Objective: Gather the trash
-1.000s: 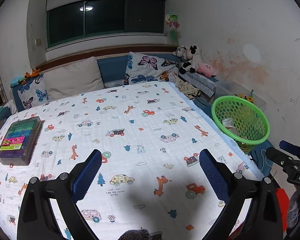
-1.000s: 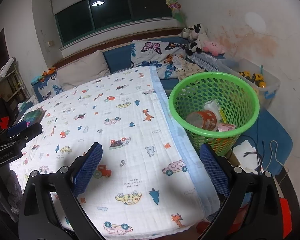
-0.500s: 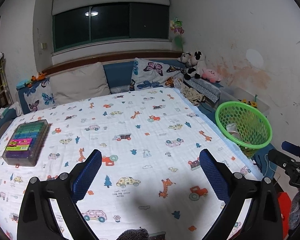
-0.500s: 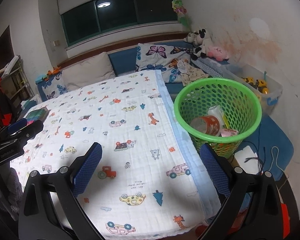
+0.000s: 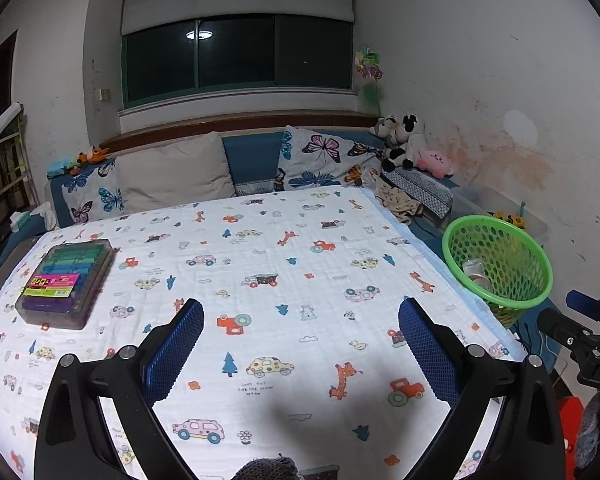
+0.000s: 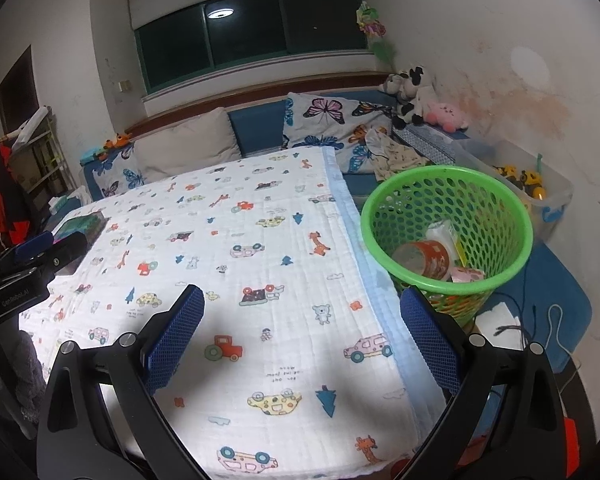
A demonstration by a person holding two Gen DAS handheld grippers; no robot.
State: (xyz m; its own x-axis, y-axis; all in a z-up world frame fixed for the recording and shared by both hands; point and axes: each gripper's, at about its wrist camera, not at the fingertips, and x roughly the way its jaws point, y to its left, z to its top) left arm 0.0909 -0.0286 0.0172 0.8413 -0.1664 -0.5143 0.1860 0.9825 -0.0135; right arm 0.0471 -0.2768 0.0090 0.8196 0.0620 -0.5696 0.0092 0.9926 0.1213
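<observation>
A green mesh basket (image 6: 496, 216) stands on the floor at the right edge of the bed; it also shows in the left wrist view (image 5: 512, 256). It holds a red printed paper cup (image 6: 430, 258), a white wrapper (image 6: 442, 232) and a pink scrap (image 6: 466, 275). My left gripper (image 5: 300, 312) is open and empty above the patterned blanket (image 5: 260, 264). My right gripper (image 6: 302, 300) is open and empty above the blanket's right part (image 6: 236, 264), left of the basket.
A clear case of coloured items (image 5: 66, 280) lies on the blanket at the left. Pillows (image 5: 172, 172) and plush toys (image 5: 404, 142) line the back. A clear plastic toy bin (image 6: 528, 188) sits by the wall. Cables (image 6: 532, 328) lie on the blue floor mat.
Both grippers have drawn back and risen, so the bed and basket look smaller and farther. Both stay open and empty.
</observation>
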